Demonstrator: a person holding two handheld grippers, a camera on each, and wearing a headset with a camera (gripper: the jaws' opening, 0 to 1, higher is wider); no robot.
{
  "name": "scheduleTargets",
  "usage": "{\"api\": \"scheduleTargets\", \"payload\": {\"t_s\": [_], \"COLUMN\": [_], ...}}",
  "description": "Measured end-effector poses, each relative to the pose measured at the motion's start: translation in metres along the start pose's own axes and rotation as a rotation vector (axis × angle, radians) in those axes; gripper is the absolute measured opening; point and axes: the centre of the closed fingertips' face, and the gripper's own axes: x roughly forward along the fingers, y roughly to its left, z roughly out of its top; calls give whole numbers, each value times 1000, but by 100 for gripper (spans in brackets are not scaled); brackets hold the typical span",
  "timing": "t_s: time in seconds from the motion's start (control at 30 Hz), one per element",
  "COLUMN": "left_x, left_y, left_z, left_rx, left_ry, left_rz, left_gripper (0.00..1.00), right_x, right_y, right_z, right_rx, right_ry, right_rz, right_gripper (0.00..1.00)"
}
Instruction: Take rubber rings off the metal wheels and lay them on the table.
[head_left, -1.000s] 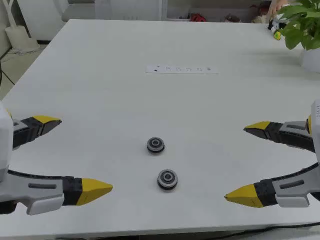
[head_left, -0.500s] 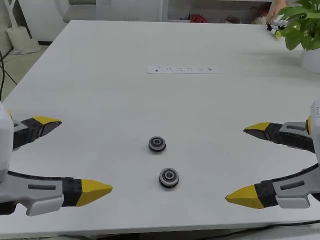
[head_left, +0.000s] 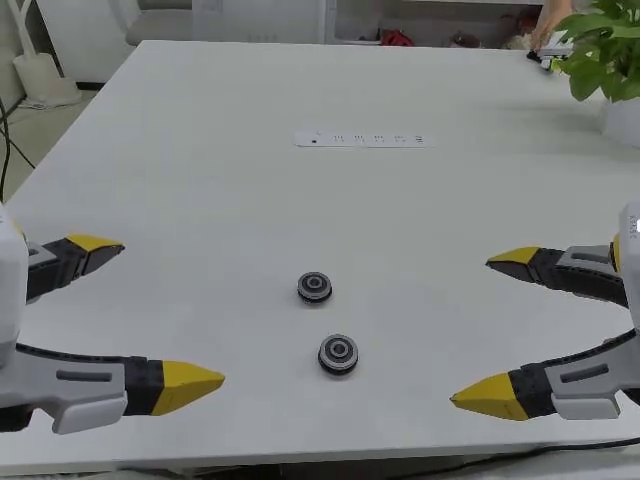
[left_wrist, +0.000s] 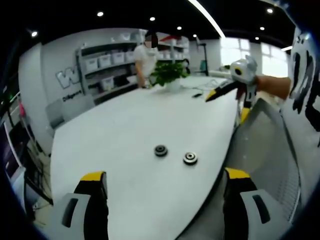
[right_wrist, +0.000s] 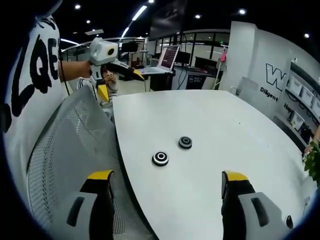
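Head view, table (head_left: 250, 180): pale grey top, seen from its near edge.
Head view, near wheel (head_left: 338, 354): lies flat on the table close to the near edge, roughly midway between the two grippers.
Head view, far wheel (head_left: 314, 287): lies flat just beyond the near wheel and slightly to its left; the two are apart, not touching.
Rubber rings (head_left: 323, 355): a dark band runs round the rim of each wheel; both bands sit on their wheels. Finer detail is too small to tell.
Left gripper (head_left: 150, 312): hovers at the left of the table, yellow tips pointing inward. Jaws spread wide, holding nothing, well apart from both wheels.
Right gripper (head_left: 472, 330): hovers at the right of the table, facing the left one. Jaws spread wide, holding nothing, well apart from both wheels.
Left gripper view: both wheels lie ahead between the jaws, the near wheel by the table edge.
Right gripper view: both wheels lie ahead between the jaws.
Power strip (head_left: 362, 139): white, flat on the table well beyond the wheels.
Plant (head_left: 600, 45): green leaves at the far right corner.
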Motion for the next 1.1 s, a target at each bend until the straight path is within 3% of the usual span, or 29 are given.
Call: {"api": "scheduleTargets", "payload": {"t_s": [0.57, 1.1], "left_x": [-1, 5], "left_y": [-2, -9], "left_z": [5, 8], "left_rx": [29, 60], "left_ry": [-11, 1], "left_rz": [-3, -41], "left_gripper": [97, 95], "right_x": [2, 2], "right_y": [-2, -1], "right_z": [2, 5], "right_rx": [-2, 5], "right_ry": [-10, -29], "right_rz": [2, 10], "right_gripper": [83, 81]}}
